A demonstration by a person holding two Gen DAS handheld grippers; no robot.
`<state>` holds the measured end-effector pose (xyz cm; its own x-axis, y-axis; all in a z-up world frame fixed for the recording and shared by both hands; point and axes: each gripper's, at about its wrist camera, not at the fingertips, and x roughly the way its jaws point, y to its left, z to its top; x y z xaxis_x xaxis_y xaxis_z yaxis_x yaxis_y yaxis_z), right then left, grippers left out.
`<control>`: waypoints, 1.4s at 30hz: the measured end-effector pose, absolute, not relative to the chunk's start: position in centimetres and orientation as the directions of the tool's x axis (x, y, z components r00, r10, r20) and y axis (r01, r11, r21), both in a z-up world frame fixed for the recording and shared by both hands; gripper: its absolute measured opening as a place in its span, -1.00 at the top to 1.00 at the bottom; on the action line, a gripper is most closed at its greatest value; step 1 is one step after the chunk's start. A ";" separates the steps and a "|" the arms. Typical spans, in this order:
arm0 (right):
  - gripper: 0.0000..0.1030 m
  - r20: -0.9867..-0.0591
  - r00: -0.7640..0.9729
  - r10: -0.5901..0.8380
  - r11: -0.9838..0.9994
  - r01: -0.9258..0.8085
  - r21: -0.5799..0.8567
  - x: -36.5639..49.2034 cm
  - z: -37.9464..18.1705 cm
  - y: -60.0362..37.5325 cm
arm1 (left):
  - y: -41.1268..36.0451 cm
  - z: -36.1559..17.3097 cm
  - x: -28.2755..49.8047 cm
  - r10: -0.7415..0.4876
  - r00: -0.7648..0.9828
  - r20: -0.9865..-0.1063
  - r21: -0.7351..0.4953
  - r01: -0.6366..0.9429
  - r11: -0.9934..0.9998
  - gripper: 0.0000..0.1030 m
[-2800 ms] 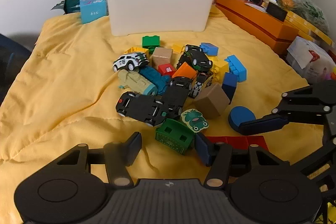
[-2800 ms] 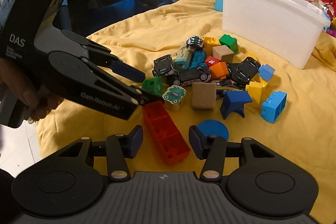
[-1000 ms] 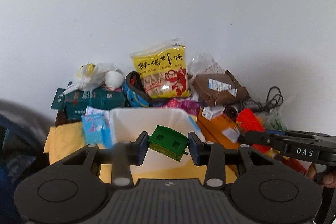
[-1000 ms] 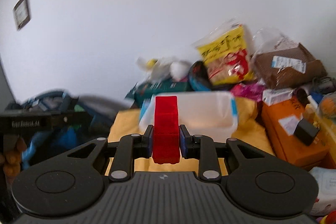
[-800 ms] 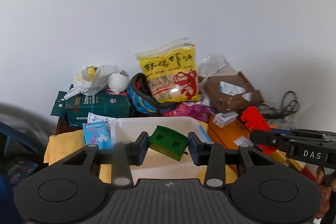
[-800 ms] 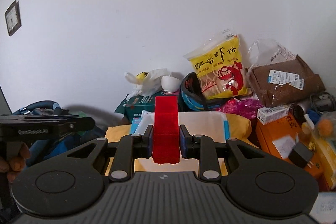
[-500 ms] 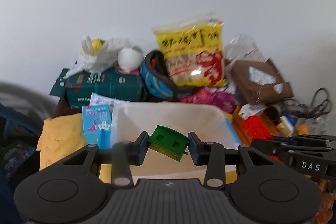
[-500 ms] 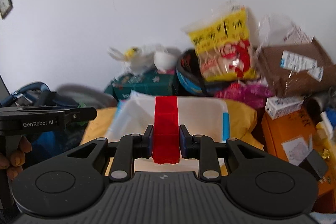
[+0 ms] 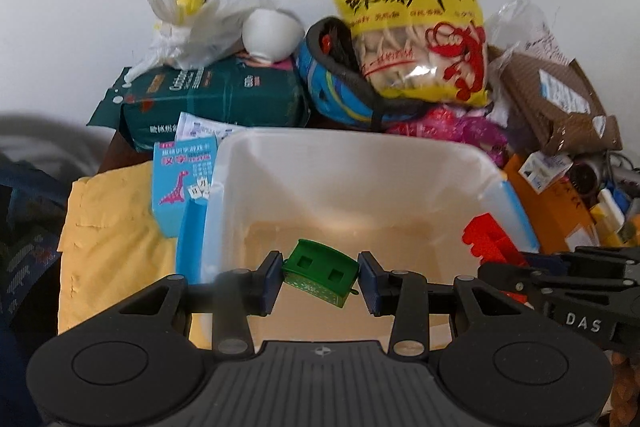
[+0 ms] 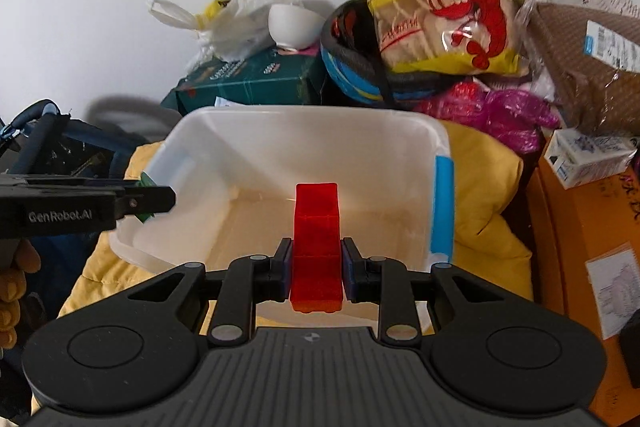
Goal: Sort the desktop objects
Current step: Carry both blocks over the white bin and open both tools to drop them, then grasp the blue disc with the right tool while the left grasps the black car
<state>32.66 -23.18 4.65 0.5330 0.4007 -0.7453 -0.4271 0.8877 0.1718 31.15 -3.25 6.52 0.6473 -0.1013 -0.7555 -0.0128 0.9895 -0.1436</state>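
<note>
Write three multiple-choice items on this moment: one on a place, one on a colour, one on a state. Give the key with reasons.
1. Where does the green block hang?
A. over the white bin
B. on the yellow cloth
C. beside the snack bag

2. What colour is the long brick in the right gripper?
A. blue
B. red
C. yellow

3. How do the jaws of the left gripper stand?
A. wide open, holding nothing
B. hidden
C. closed on the block

Key: 1 A, the bin's floor shows behind the block. 2 B, it is plainly red. 3 C, both pads press its sides.
</note>
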 end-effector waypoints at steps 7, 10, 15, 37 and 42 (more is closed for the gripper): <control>-0.16 -0.752 0.544 0.372 0.897 -0.419 0.140 33.1 4.0 -23.1 | -3.1 6.1 30.6 -0.069 0.653 -0.754 -0.114 -0.028 0.993 -0.32; -0.18 -0.731 0.564 0.386 0.893 -0.428 0.141 32.4 4.3 -23.3 | -2.8 6.2 29.7 -0.076 0.664 -0.744 -0.127 -0.029 0.992 -0.32; -0.28 -0.687 0.598 0.413 0.892 -0.418 0.172 30.6 4.9 -24.1 | -1.9 6.7 26.4 -0.083 0.720 -0.689 -0.126 -0.006 0.992 -0.32; -0.50 -0.723 0.527 0.446 0.796 -0.603 0.051 6.6 -4.8 -26.1 | -3.7 -5.4 5.1 -0.104 0.701 -0.705 -0.032 0.115 0.993 -0.44; -0.46 -0.741 0.510 0.437 0.807 -0.586 0.073 7.1 -6.2 -25.7 | -4.0 -6.4 5.9 -0.107 0.699 -0.707 -0.047 0.104 0.993 -0.44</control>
